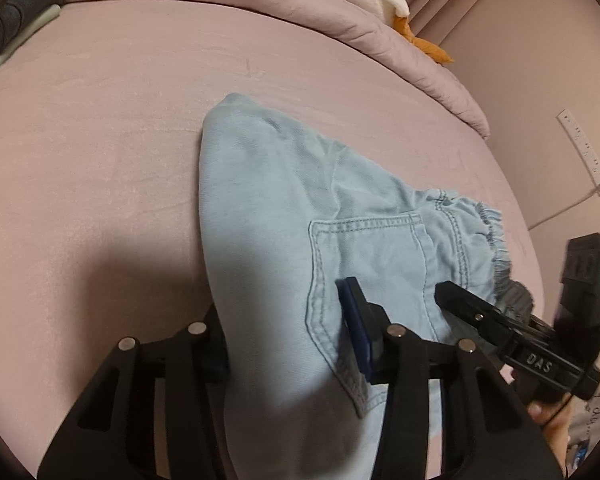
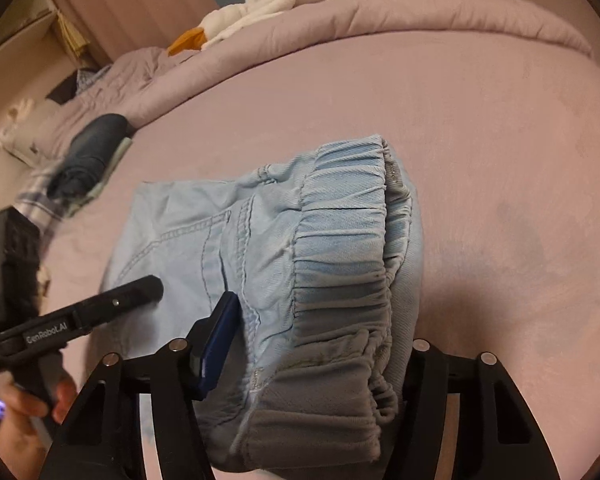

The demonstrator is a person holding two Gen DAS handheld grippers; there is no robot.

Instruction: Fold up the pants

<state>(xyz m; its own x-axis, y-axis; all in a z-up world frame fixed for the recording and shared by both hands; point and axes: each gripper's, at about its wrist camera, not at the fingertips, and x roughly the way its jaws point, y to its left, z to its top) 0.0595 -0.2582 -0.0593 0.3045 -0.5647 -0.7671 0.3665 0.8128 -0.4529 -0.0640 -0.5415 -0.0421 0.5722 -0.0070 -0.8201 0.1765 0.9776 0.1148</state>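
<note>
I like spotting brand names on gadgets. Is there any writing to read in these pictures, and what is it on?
"DAS": white letters on the arm of the right gripper, seen from the left wrist view.
"GenRobot.AI": white letters on the arm of the left gripper, seen from the right wrist view.
White strip on the wall: small marks, too small to read.
Pale blue pants: no readable label.

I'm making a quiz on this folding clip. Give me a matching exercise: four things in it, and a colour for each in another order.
Things:
1. pants
2. bed sheet
3. plush toy's beak
4. rolled garment

Colours:
A. orange
B. dark blue-grey
C. light blue
D. pink

Pairs: 1-C, 2-D, 3-A, 4-B
</note>
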